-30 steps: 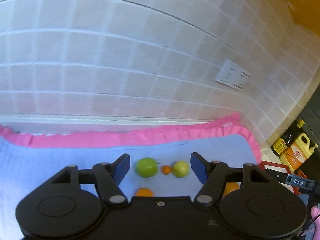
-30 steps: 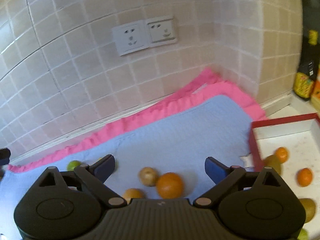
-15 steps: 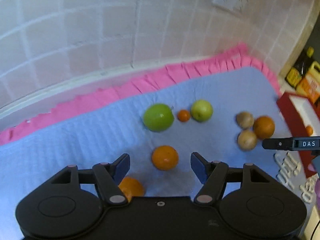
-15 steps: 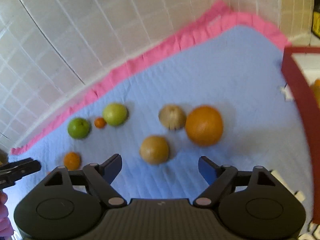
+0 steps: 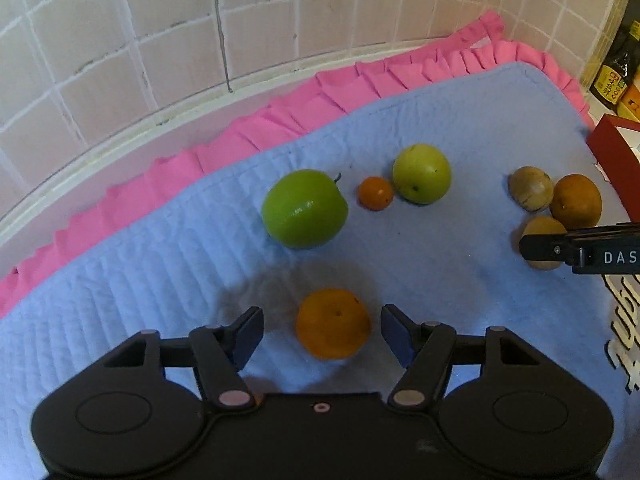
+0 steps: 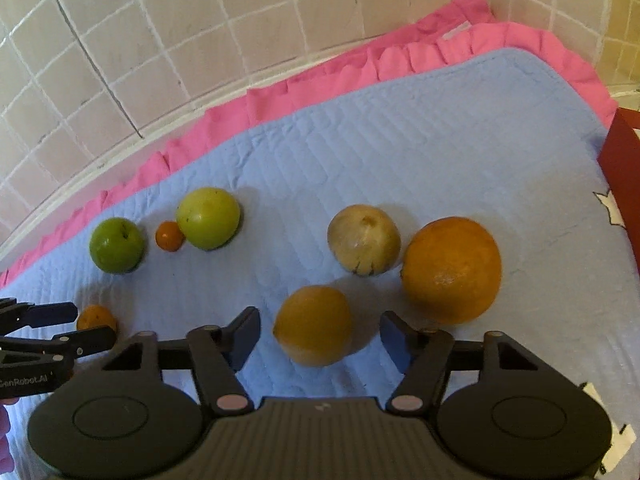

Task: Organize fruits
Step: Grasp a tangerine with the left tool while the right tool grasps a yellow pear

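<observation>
Several fruits lie on a blue quilted mat (image 5: 440, 264). My left gripper (image 5: 322, 334) is open, its fingers on either side of an orange mandarin (image 5: 333, 323) without touching it. Beyond it lie a green apple (image 5: 304, 208), a tiny orange (image 5: 375, 193) and a yellow-green apple (image 5: 421, 173). My right gripper (image 6: 318, 334) is open around a yellow lemon-like fruit (image 6: 314, 325). A pale round fruit (image 6: 363, 239) and a big orange (image 6: 452, 270) lie just past it. The right gripper also shows in the left wrist view (image 5: 576, 246).
A red box (image 6: 624, 176) stands at the mat's right edge. A pink ruffled cloth (image 5: 280, 120) borders the mat below the tiled wall (image 5: 160, 40). Bottles (image 5: 616, 68) stand at the far right. The left gripper's fingers (image 6: 52, 326) show in the right wrist view.
Both grippers have tilted down and lowered toward the mat. The mandarin now sits between the left fingers, the yellow fruit between the right fingers. Both stay open.
</observation>
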### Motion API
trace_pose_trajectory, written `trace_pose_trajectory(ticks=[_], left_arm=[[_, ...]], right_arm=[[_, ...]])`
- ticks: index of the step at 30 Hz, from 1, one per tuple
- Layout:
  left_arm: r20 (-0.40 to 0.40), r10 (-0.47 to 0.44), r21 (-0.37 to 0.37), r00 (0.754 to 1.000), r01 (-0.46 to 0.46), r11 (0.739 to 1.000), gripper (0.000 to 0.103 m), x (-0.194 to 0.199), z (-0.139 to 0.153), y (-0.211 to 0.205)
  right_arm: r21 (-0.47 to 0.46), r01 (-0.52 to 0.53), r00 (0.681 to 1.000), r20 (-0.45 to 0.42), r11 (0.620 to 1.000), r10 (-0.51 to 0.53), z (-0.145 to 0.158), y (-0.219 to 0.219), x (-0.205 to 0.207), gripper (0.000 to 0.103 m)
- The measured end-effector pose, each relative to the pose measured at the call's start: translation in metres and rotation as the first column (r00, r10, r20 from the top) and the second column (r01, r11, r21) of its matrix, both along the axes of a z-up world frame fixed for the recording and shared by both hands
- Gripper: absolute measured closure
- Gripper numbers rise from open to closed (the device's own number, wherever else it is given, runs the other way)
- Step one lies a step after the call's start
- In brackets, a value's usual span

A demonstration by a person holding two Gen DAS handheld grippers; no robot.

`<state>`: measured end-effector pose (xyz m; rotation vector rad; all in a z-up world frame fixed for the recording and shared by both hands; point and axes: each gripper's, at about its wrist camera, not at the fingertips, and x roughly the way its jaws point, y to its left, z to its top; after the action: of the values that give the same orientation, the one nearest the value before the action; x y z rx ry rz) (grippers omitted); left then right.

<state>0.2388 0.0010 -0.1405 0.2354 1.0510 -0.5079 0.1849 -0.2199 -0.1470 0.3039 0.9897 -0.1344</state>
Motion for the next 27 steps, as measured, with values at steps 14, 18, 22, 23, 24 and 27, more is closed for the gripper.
trace_pose_trajectory(ticks=[14, 18, 22, 23, 24, 27], left_arm=[[0.052, 0.036, -0.017, 0.998, -0.036, 0.999, 0.056, -0.020, 0.024, 0.001], [0.089, 0.039, -0.050, 0.995, -0.035, 0.998, 0.056, -0.035, 0.047, -0.003], [0.117, 0.029, -0.064, 0.993, -0.022, 0.998, 0.056, -0.049, 0.061, -0.015], [0.113, 0.029, -0.068, 0.993, -0.021, 0.997, 0.056, -0.053, 0.063, -0.018], [0.110, 0.028, -0.070, 0.993, -0.021, 0.997, 0.056, -0.056, 0.063, -0.019], [0.109, 0.033, -0.059, 0.993, -0.026, 0.998, 0.056, -0.065, 0.063, -0.025]], right_arm=[[0.034, -0.055, 0.997, 0.051, 0.998, 0.053, 0.018, 0.000, -0.017, 0.065], [0.038, -0.064, 0.993, 0.105, 0.997, 0.060, 0.040, -0.004, -0.034, 0.079], [-0.003, -0.105, 0.990, 0.091, 0.994, 0.105, 0.046, -0.008, -0.038, 0.062], [0.027, -0.106, 0.991, 0.089, 0.994, 0.103, 0.044, -0.011, -0.039, 0.054], [0.058, -0.119, 0.990, 0.089, 0.991, 0.113, 0.040, -0.012, -0.038, 0.054], [0.039, -0.134, 0.989, 0.074, 0.990, 0.130, 0.022, -0.004, -0.025, 0.054]])
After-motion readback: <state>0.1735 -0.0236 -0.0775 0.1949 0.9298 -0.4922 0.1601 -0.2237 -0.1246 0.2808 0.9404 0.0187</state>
